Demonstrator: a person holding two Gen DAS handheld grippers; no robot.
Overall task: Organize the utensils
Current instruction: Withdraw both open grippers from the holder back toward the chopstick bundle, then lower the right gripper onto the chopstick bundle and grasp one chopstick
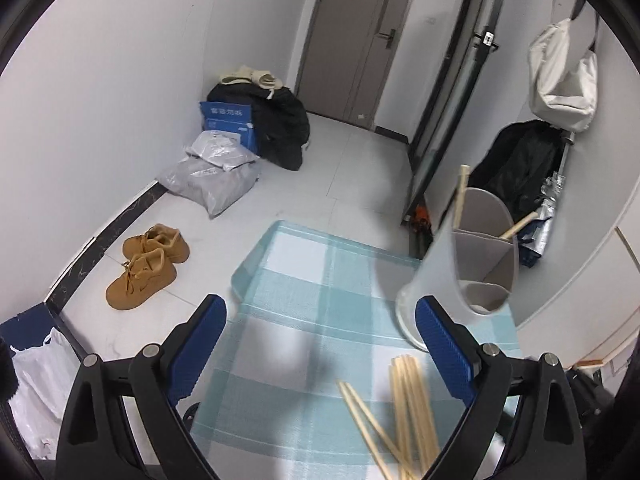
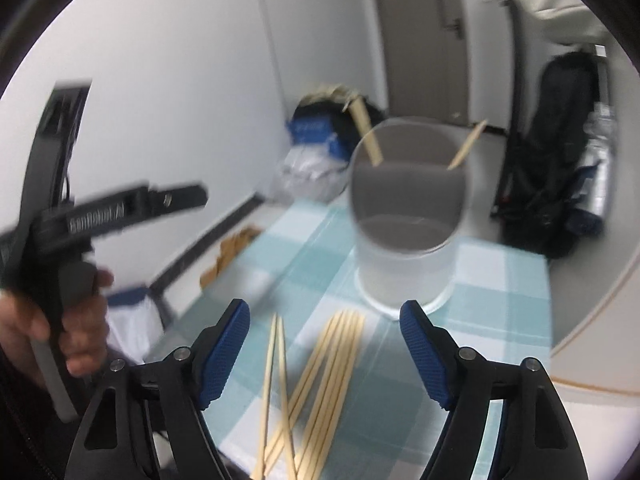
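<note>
on a checked cloth (image 2: 500,292) in a white-walled room, chopsticks (image 2: 320,380) lie loose between the spread, empty right tongs (image 2: 324,352), beside the spread left tongs (image 1: 320,344).

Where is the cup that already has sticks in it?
In the right wrist view the cup stands on the checked cloth at the far end of the table, just beyond the loose chopsticks.

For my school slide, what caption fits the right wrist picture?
Open right gripper above loose chopsticks on a checked cloth, facing a holder with some chopsticks inside.
</note>
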